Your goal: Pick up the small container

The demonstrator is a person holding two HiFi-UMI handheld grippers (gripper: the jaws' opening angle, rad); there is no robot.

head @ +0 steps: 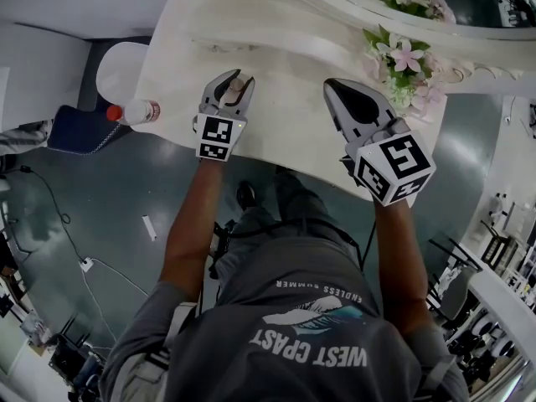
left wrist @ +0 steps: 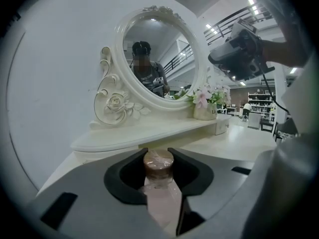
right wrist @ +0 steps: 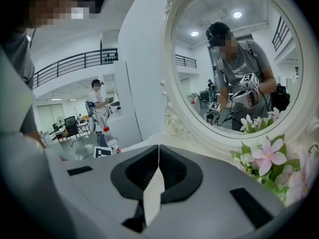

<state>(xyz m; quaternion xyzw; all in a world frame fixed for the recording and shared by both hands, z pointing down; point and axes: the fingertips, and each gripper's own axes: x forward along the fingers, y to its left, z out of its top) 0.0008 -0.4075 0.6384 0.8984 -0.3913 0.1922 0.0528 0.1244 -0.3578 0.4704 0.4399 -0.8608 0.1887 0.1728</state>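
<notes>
The small container (left wrist: 158, 164), a pale pink jar with a brown lid under clear wrap, stands between the jaws of my left gripper (left wrist: 158, 154). Both jaw tips touch its lid, so the gripper is shut on it. In the head view the left gripper (head: 237, 80) lies over the left part of the white dressing table (head: 285, 48), and the container (head: 238, 84) peeks out between its tips. My right gripper (head: 332, 85) hovers over the table's front edge to the right. Its jaws (right wrist: 158, 148) meet with nothing between them.
An oval mirror (left wrist: 154, 59) in an ornate white frame stands at the back of the table. A pot of pink flowers (head: 406, 61) sits at the right. Off the left edge, a red-capped bottle (head: 134, 111) lies on a blue seat beside a white round stool (head: 121, 65).
</notes>
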